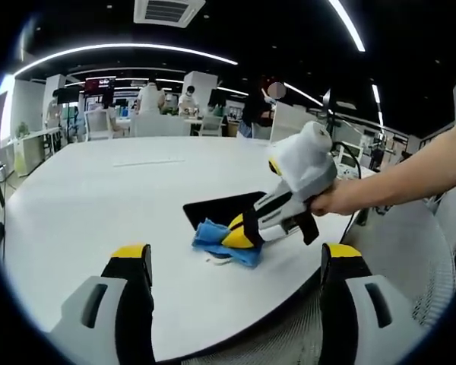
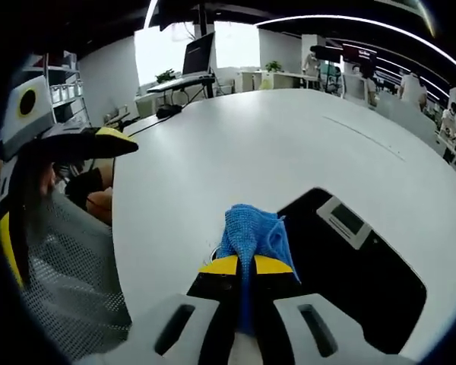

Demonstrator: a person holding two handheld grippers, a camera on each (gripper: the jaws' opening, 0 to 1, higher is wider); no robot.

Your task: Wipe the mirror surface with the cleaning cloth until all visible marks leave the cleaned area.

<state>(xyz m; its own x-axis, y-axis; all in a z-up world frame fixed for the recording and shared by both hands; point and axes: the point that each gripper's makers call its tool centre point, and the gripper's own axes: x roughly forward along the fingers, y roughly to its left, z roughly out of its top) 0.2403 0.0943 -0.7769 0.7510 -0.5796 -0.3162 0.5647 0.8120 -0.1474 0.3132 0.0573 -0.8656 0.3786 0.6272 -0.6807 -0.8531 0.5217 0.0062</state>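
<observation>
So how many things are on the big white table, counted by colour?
Blue: 1, the cloth, clamped in the right gripper
Black: 1, the mirror
Total: 2 on the table

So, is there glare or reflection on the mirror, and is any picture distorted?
Left gripper view: the mirror looks dark, no glare. Right gripper view: the mirror reflects a ceiling panel beside the blue cloth. Both views bend straight ceiling lights, typical fisheye.
</observation>
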